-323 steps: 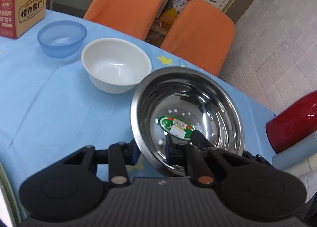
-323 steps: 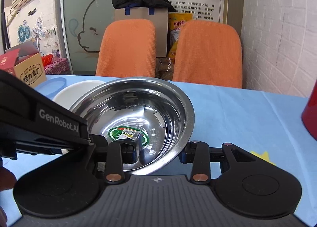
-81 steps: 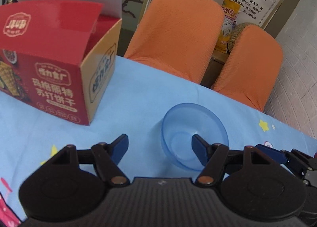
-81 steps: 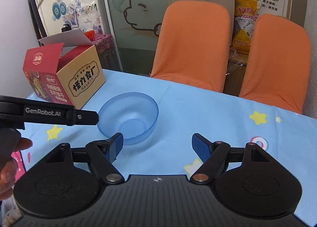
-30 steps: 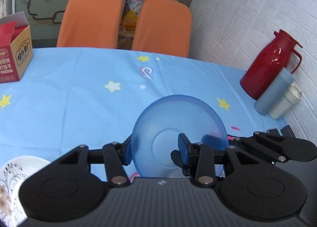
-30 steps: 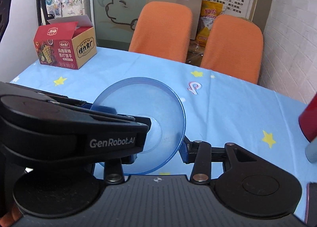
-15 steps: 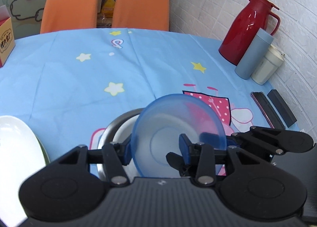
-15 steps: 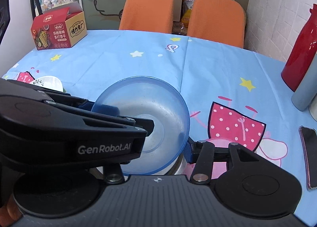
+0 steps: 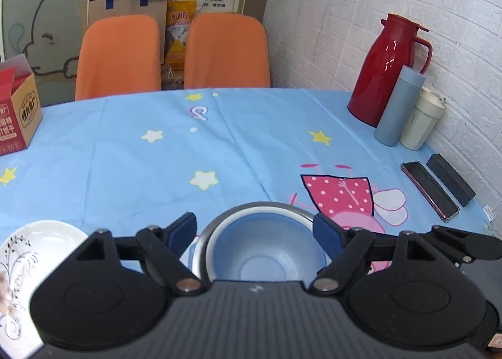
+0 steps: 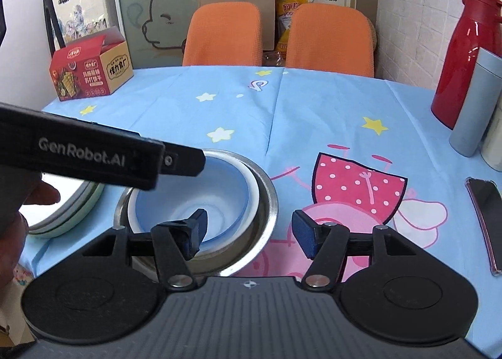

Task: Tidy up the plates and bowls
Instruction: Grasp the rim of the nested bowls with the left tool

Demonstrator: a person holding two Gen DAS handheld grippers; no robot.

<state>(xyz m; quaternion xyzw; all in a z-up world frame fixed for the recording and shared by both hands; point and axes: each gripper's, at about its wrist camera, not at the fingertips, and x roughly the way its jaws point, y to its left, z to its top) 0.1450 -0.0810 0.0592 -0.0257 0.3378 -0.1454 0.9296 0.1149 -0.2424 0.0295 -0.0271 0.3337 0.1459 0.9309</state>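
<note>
The blue plastic bowl [image 9: 266,252] sits nested inside the white bowl [image 10: 252,196], which sits in the steel bowl [image 9: 216,227] on the blue tablecloth. The nested stack also shows in the right wrist view, with the blue bowl [image 10: 194,199] innermost and the steel bowl [image 10: 266,202] outermost. My left gripper [image 9: 255,232] is open and empty, its fingers apart on either side of the stack. My right gripper [image 10: 249,233] is open and empty just above the stack's near right rim. A white patterned plate [image 9: 34,261] lies to the left, on top of a greenish plate [image 10: 75,211].
A red thermos [image 9: 389,70], a grey-blue flask [image 9: 397,106] and a cream cup [image 9: 422,122] stand at the right. A phone [image 9: 428,191] and a black case [image 9: 450,178] lie near the right edge. A red snack box [image 10: 91,65] stands far left. Two orange chairs [image 9: 226,51] stand behind the table.
Both grippers carried the blue bowl to the stack, set it into the white bowl and opened. Both have since pulled back and up, empty.
</note>
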